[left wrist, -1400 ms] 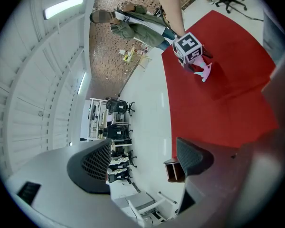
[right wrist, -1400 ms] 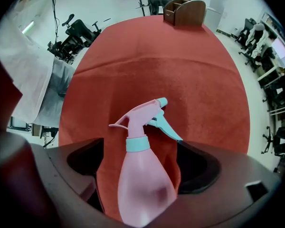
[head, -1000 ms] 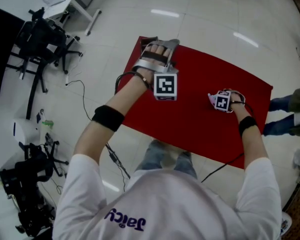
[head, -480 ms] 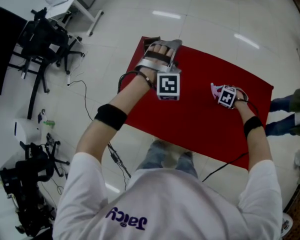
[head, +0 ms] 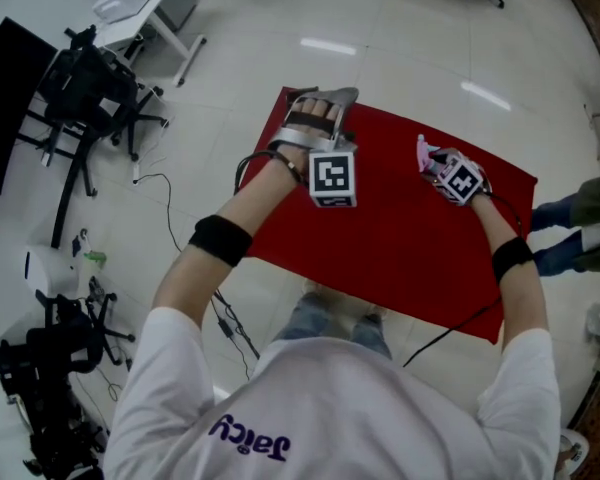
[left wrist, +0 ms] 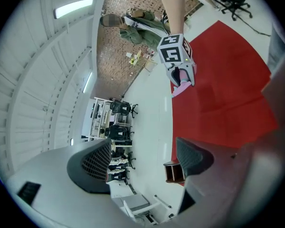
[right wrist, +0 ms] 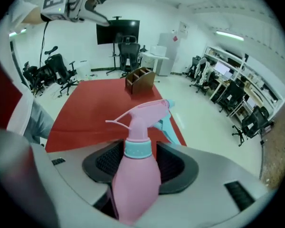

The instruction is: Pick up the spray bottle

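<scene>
**Spotter 1:** Over the far edge of the red table (head: 400,238), toward its right corner, your right gripper (head: 432,163) is clamped on the spray bottle (head: 421,148). The pads press both sides of the pink body, just under the teal collar.

**Spotter 2:** Your right gripper view agrees. The bottle stands upright between your jaws, and its head and teal trigger poke out past the pads. The red tabletop lies below and beyond it.

**Spotter 1:** Your left gripper (left wrist: 142,158) hangs over the far left corner of the table. Its jaws are wide apart with nothing between them, and it is well apart from the bottle.

**Spotter 2:** Just past your left jaw tips, the wooden box (left wrist: 173,171) sits on that same corner.
</scene>
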### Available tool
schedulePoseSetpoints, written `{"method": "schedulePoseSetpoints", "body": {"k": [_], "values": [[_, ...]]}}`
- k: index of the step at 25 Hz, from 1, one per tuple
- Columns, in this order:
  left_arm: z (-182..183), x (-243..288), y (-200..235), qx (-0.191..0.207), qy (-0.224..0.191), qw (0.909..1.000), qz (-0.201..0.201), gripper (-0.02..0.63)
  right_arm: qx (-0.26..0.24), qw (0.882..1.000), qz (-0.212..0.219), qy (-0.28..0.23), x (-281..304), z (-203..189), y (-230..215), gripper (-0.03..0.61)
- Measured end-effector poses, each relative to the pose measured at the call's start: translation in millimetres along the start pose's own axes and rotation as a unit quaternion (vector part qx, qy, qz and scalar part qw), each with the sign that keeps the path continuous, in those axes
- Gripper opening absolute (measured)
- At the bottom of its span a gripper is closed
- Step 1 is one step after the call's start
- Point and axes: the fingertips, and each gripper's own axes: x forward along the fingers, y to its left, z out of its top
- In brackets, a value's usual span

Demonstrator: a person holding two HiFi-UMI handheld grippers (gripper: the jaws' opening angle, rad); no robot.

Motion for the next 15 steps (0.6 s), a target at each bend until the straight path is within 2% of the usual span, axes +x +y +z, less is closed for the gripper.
{"method": "schedulePoseSetpoints", "body": {"k": [5, 15], "values": [[-9, -21, 6, -0.051, 0.003, 0.9986, -0.016, 0.44, 0.013, 0.997, -0.039, -0.065, -42, 44, -17, 0.221], [-29, -42, 1, -0.115, -0.002, 0.9932, -0.014, 0.44, 0.028, 0.984, -0.103, -0.145, -110, 69, -22, 0.221]]}}
